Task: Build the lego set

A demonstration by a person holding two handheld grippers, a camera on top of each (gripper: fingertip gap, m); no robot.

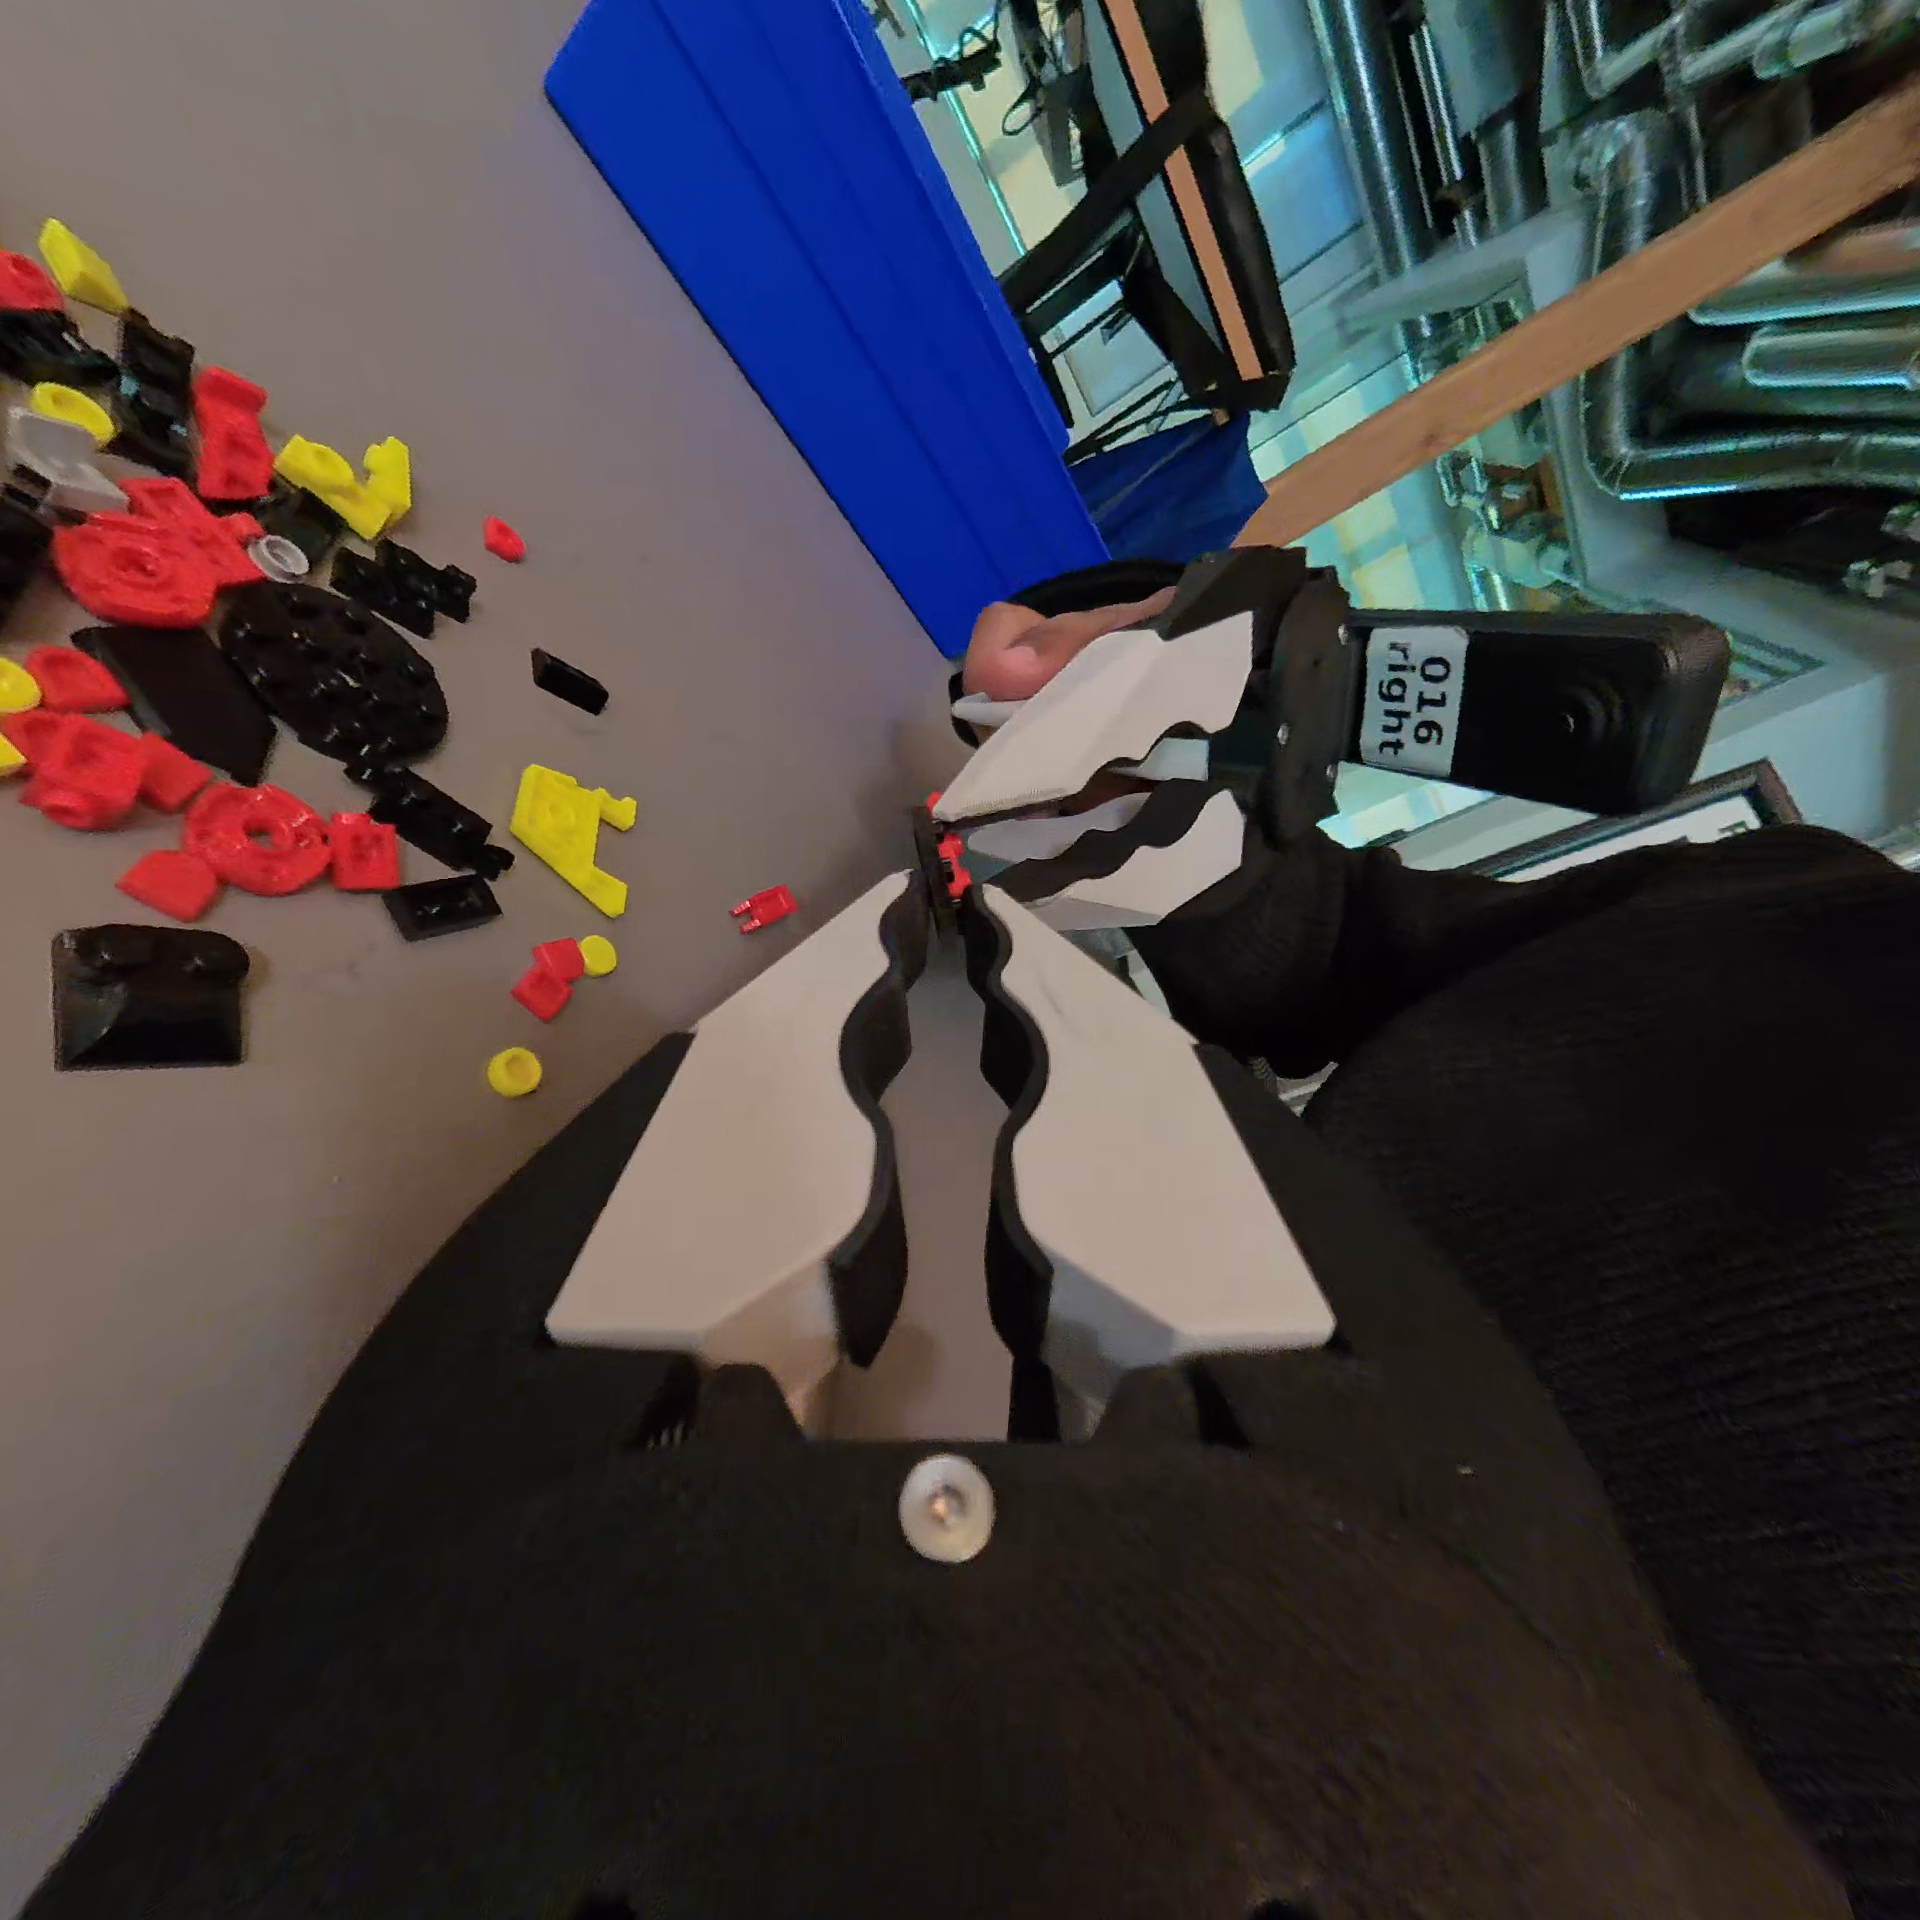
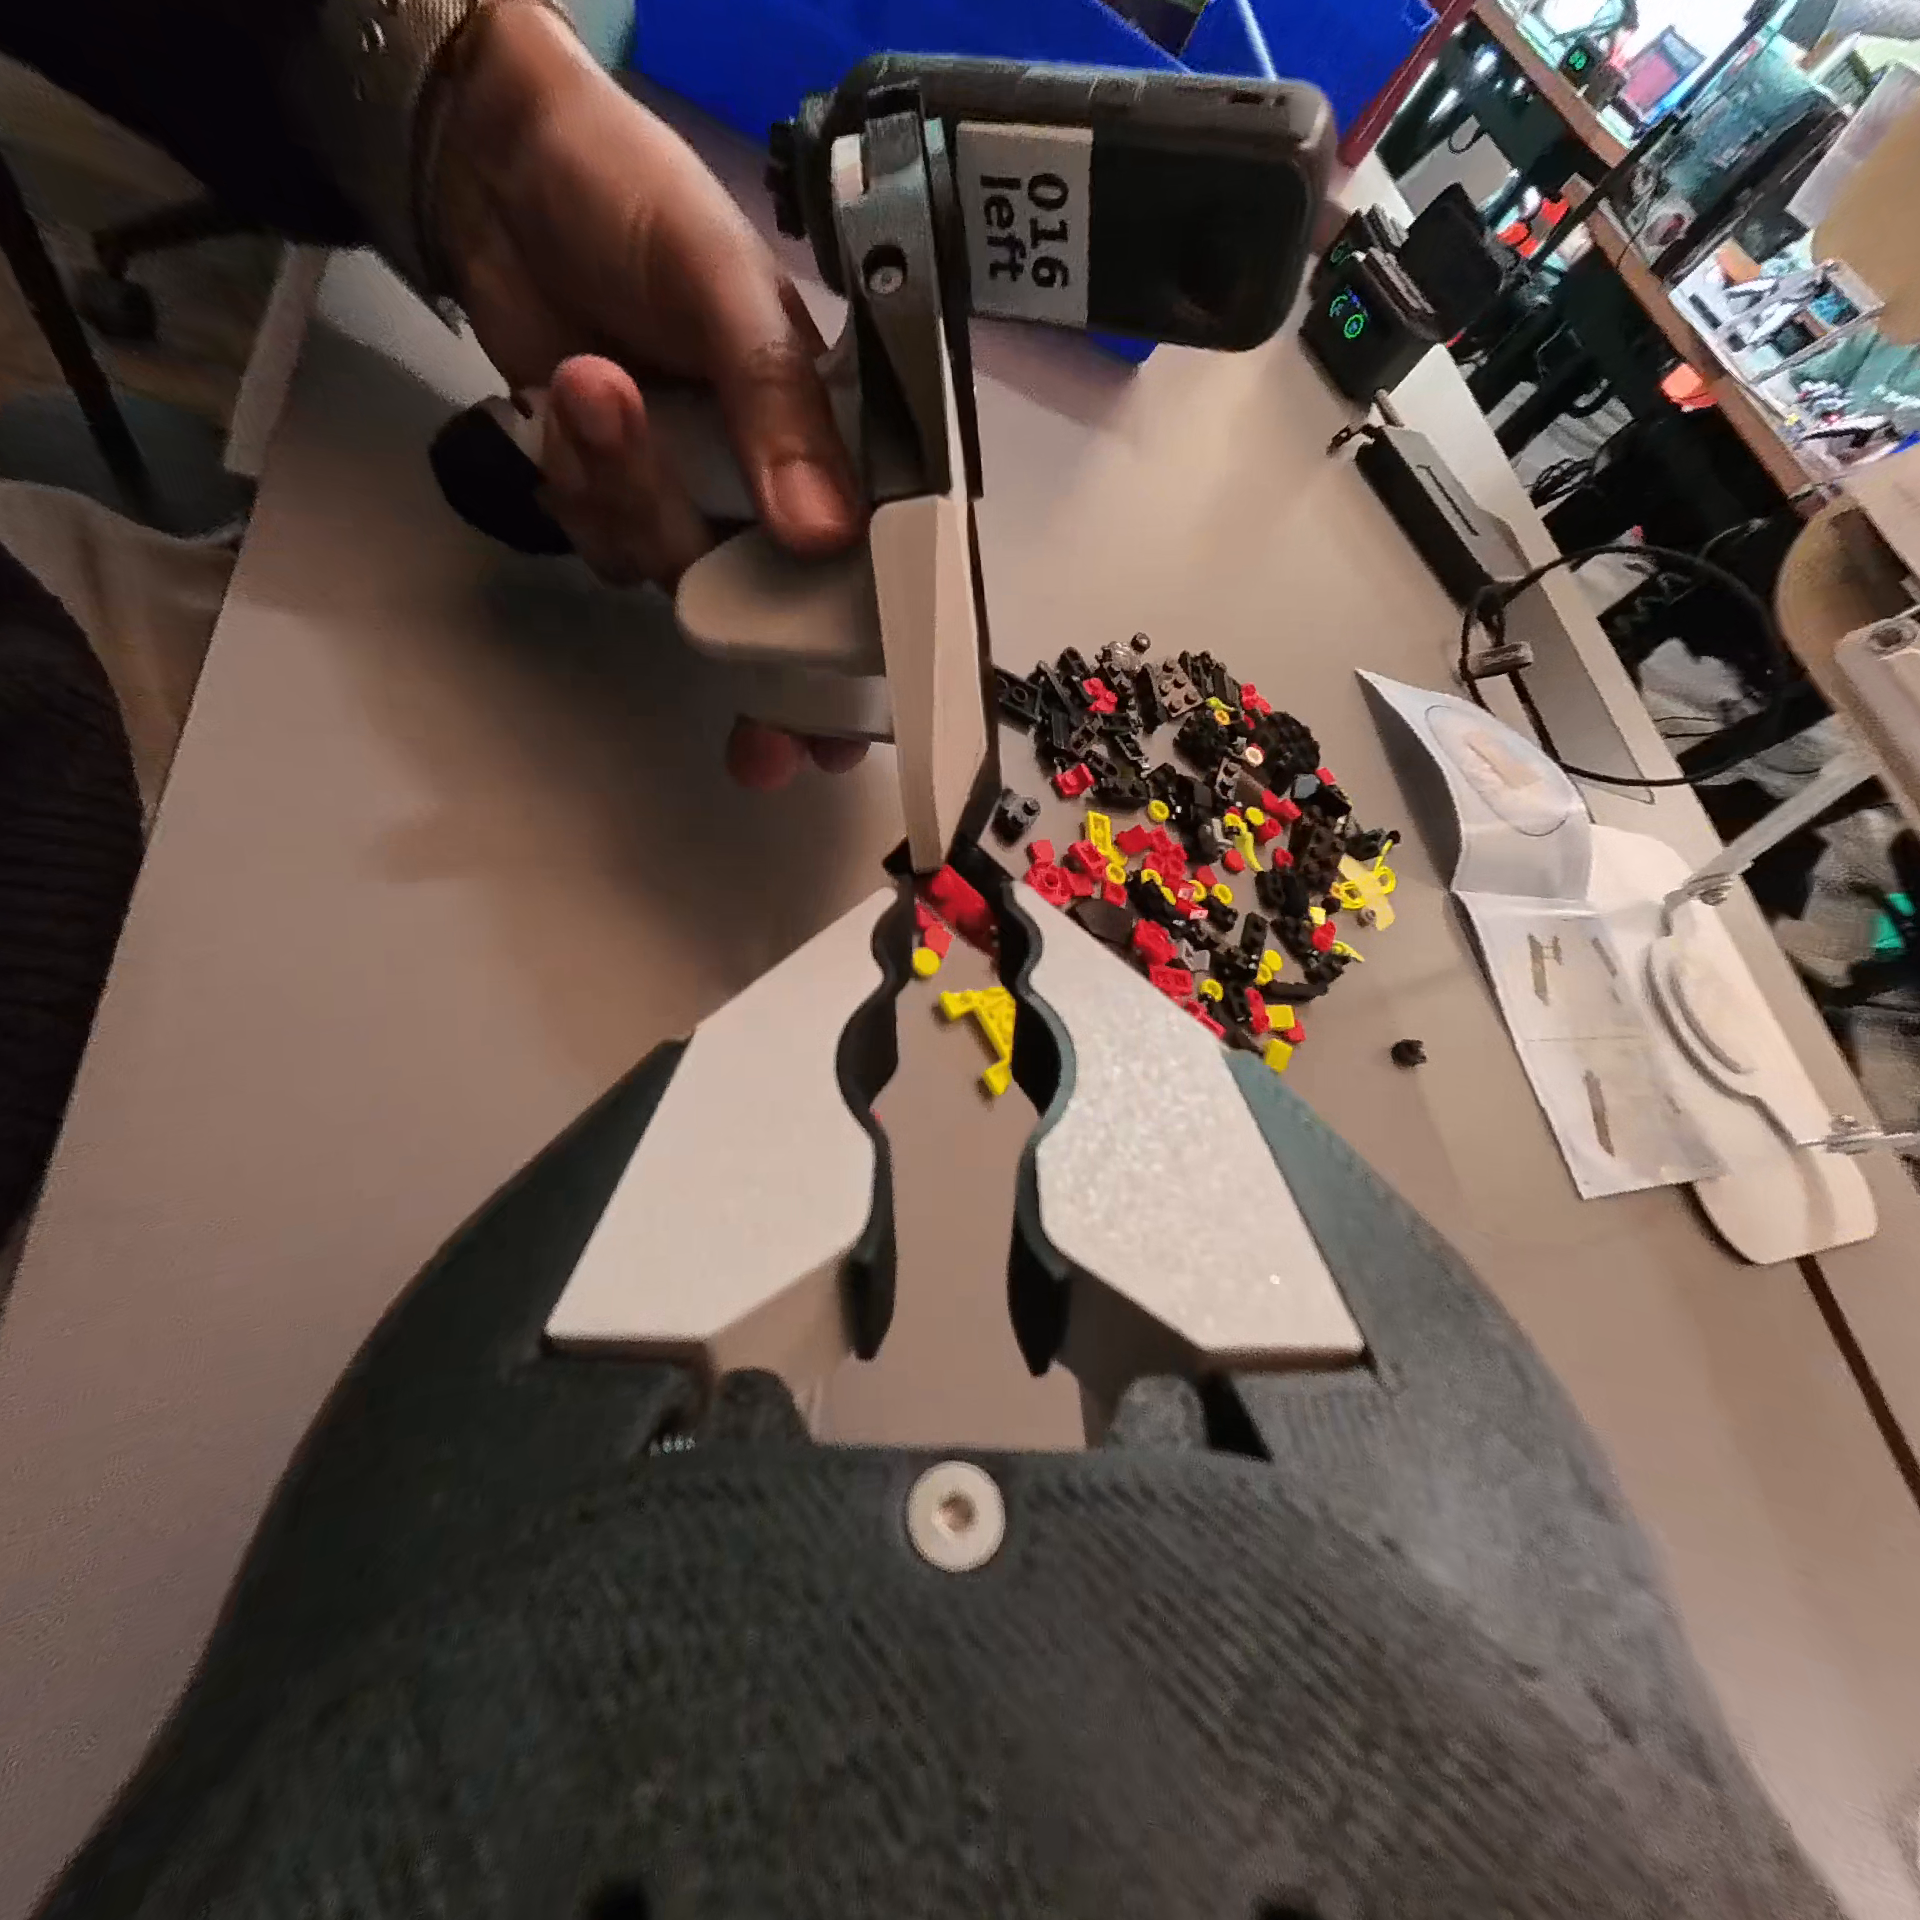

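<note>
Grey table (image 2: 416, 935) here, and on it a loose heap of red, black and yellow lego pieces (image 2: 1195, 831), an open instruction booklet (image 2: 1538, 935) beside them, a blue bin (image 1: 810, 291) at the far edge.

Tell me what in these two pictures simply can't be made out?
- Small red-and-black brick assembly, left wrist view: both grippers' fingers cover it, so its shape is unclear.
- Same assembly, right wrist view: the left gripper blocks most of it.
- Heap of red, black and yellow loose bricks, left wrist view: cut off by the left edge.
- Open white instruction booklet, right wrist view: its drawings are too small.
</note>
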